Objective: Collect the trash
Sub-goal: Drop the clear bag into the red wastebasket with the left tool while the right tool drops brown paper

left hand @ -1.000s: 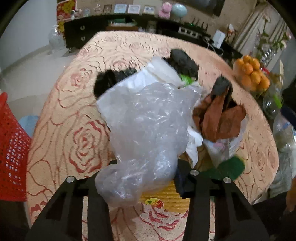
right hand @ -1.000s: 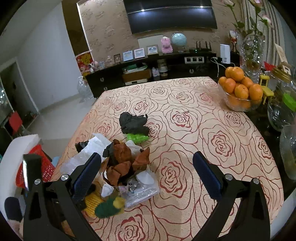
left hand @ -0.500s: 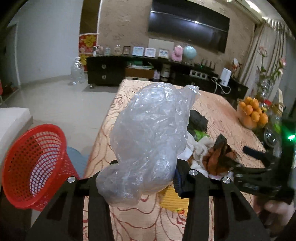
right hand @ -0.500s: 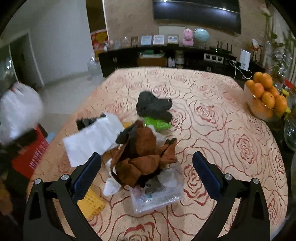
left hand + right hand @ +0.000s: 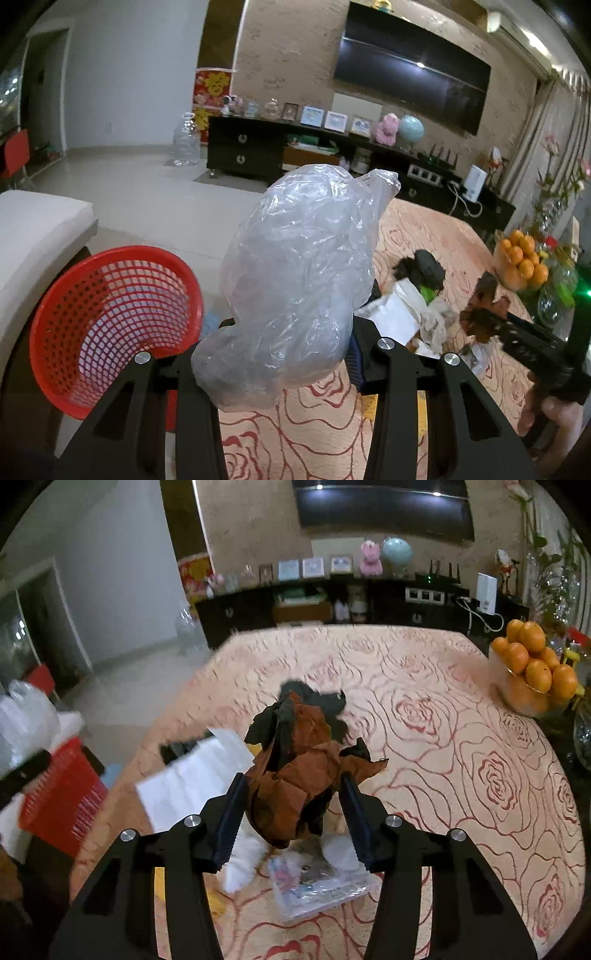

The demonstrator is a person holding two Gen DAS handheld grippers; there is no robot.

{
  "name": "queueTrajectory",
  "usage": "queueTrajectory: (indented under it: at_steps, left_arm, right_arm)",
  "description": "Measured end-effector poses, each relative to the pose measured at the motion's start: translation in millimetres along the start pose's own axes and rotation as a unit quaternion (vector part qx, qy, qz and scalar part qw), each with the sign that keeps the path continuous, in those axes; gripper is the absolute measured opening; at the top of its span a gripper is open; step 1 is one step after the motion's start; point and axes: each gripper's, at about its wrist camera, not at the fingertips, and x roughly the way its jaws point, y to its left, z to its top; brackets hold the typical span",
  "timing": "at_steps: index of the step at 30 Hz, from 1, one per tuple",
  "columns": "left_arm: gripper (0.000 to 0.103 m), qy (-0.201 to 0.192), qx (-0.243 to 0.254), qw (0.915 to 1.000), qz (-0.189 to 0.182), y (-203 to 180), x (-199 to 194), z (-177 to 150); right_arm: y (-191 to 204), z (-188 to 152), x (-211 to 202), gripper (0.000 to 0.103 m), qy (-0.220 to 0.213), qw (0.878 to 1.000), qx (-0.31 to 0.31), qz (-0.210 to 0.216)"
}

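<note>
My left gripper [image 5: 291,354] is shut on a crumpled clear plastic bag [image 5: 299,273] and holds it in the air beside the table's left edge, just right of a red mesh basket [image 5: 107,325] on the floor. My right gripper [image 5: 291,808] is shut on a crumpled brown and black paper wad [image 5: 299,775], lifted a little above the trash pile. White paper [image 5: 192,779], a black wad [image 5: 325,698] and a clear wrapper [image 5: 321,886] lie on the rose-patterned table [image 5: 461,760]. The basket [image 5: 59,790] and the bag [image 5: 26,716] show at the left of the right wrist view.
A glass bowl of oranges [image 5: 532,672] and glassware [image 5: 583,734] stand at the table's right edge. A white cushioned seat [image 5: 33,229] is left of the basket. A dark sideboard [image 5: 280,155] lines the far wall.
My left gripper has carried the plastic bag off the table toward the red basket. My right gripper has closed on the brown paper wad and lifted it.
</note>
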Motion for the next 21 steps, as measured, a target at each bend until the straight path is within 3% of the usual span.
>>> queueTrajectory:
  at_steps: [6,14,21]
  left_arm:
    - [0.039,-0.01,-0.028,0.9994,0.019,27,-12,7]
    - [0.04,-0.027,-0.056,0.992,0.11,78,-33,13]
    - [0.04,-0.021,-0.087,0.9811,0.171,117,-36,14]
  right_arm:
    - [20,9,-16,0.05,-0.02,0.999,-0.013,0.039]
    - [82,19,-12,0.05,-0.02,0.995,-0.067,0.074]
    - [157,34,3,0.05,0.013,0.981,-0.119,0.152]
